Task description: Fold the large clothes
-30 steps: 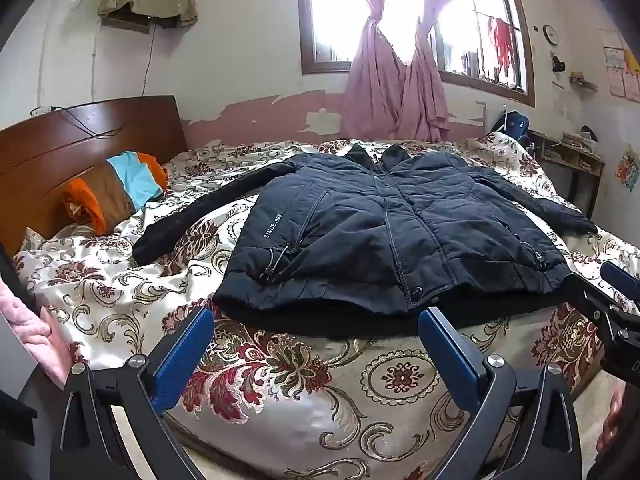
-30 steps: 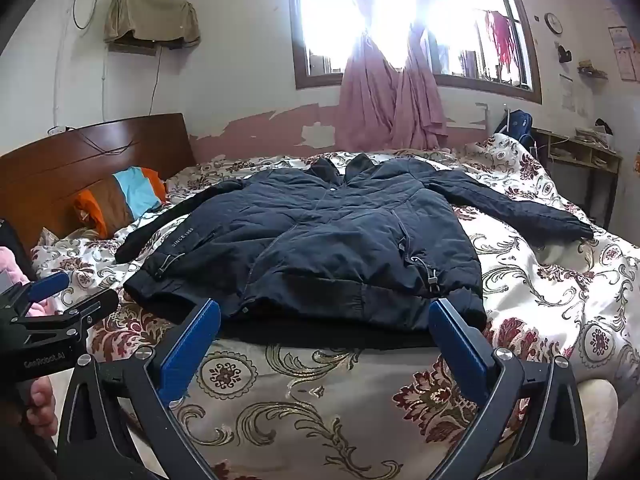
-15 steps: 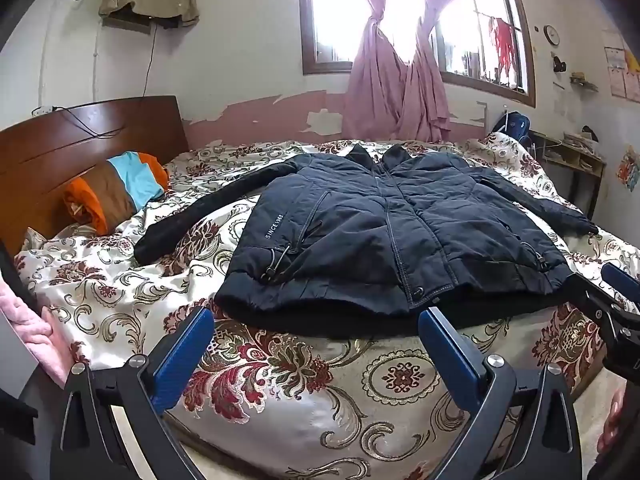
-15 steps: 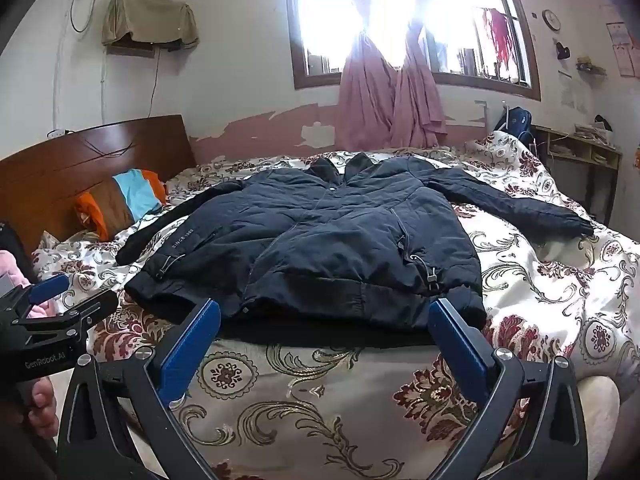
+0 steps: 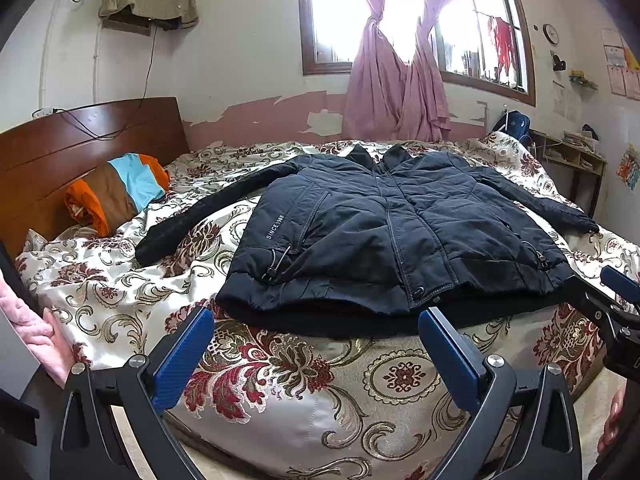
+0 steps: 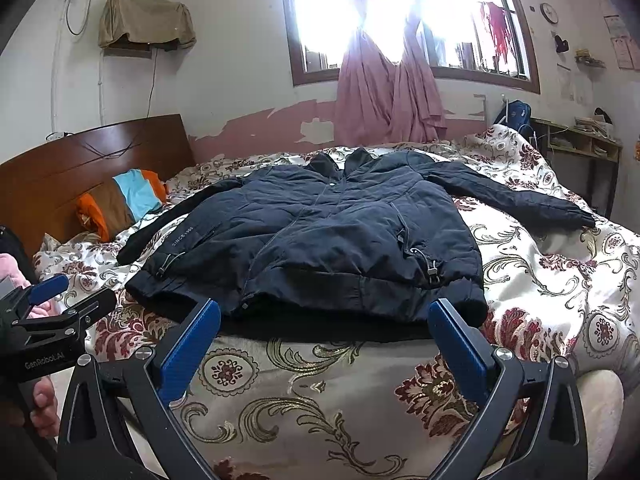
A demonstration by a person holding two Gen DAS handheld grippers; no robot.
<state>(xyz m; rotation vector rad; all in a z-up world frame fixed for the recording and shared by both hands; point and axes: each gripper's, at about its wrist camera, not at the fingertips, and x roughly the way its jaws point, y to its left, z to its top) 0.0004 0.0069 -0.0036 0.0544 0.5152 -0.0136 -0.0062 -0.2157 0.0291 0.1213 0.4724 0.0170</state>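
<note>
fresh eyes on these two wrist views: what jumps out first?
The dark jacket dominates: it is spread front up across the middle of the floral bedspread, both sleeves stretched outward, hem toward the cameras. Both sets of tongs, left and right, are open and empty, short of the hem. Behind, the blown-out window with knotted pink curtains and an orange, brown and blue pillow by the wooden headboard catch the eye.

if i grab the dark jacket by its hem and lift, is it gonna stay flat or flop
Probably flop: the dark jacket looks quilted and soft, draping over the bedspread. Its spread sleeves would likely trail and drag. The padding suggests some bulk, so a single pinch from either open gripper may lift only one layer.
</note>
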